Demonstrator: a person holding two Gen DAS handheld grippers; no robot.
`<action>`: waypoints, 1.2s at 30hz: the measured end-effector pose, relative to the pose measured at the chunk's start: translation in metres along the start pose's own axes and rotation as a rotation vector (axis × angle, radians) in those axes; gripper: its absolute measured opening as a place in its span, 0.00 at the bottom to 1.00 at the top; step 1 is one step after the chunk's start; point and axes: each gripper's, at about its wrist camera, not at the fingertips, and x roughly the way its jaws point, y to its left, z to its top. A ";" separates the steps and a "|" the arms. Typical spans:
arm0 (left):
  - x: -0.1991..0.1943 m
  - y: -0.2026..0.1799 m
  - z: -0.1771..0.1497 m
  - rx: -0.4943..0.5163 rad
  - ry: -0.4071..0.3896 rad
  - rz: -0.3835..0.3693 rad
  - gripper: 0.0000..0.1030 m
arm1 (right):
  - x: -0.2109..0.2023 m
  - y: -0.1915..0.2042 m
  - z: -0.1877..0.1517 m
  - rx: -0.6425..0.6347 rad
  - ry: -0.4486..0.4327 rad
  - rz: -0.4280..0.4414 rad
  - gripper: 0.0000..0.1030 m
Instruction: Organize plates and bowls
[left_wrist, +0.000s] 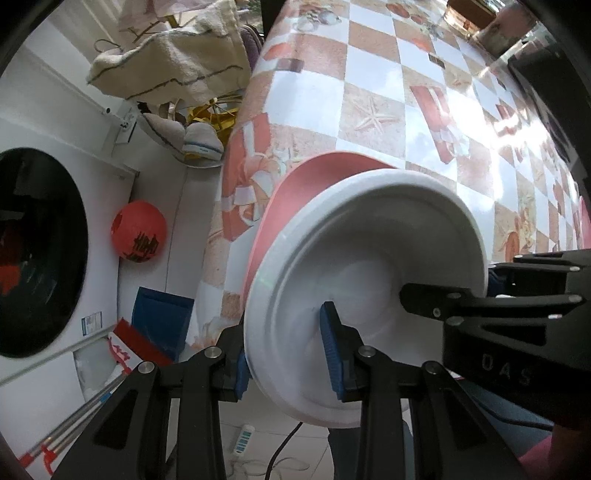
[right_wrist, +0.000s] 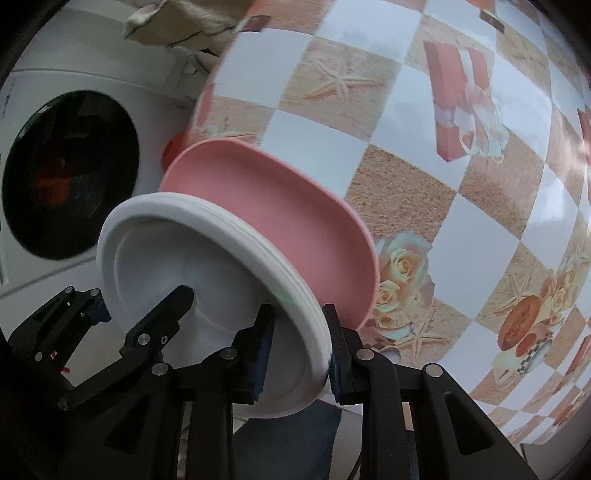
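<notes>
A stack of white disposable bowls (left_wrist: 369, 280) is held tilted above a pink plate (left_wrist: 295, 192) near the table's left edge. My left gripper (left_wrist: 288, 350) is shut on the stack's rim, one blue pad inside and one outside. My right gripper (right_wrist: 299, 350) is shut on the opposite rim of the white bowls (right_wrist: 207, 280); it also shows in the left wrist view (left_wrist: 461, 299). The pink plate (right_wrist: 280, 221) lies just behind the stack; whether it rests on the table is unclear. The left gripper also shows in the right wrist view (right_wrist: 110, 302).
The table (left_wrist: 424, 110) carries a checkered cloth with gift and starfish prints. Left of it stand a washing machine (left_wrist: 40, 254), a red lantern (left_wrist: 138, 236), a blue box (left_wrist: 162, 317) and a towel pile (left_wrist: 177, 62). A cable lies on the floor (left_wrist: 280, 450).
</notes>
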 end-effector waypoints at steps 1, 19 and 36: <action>0.003 -0.001 0.001 0.010 0.002 0.010 0.35 | 0.000 -0.001 0.001 0.004 -0.003 -0.002 0.27; 0.011 -0.061 0.042 0.118 -0.022 -0.052 0.36 | -0.036 -0.068 -0.003 0.131 -0.088 -0.071 0.27; 0.010 -0.111 0.056 0.219 -0.020 -0.052 0.36 | -0.051 -0.115 -0.022 0.190 -0.113 -0.105 0.27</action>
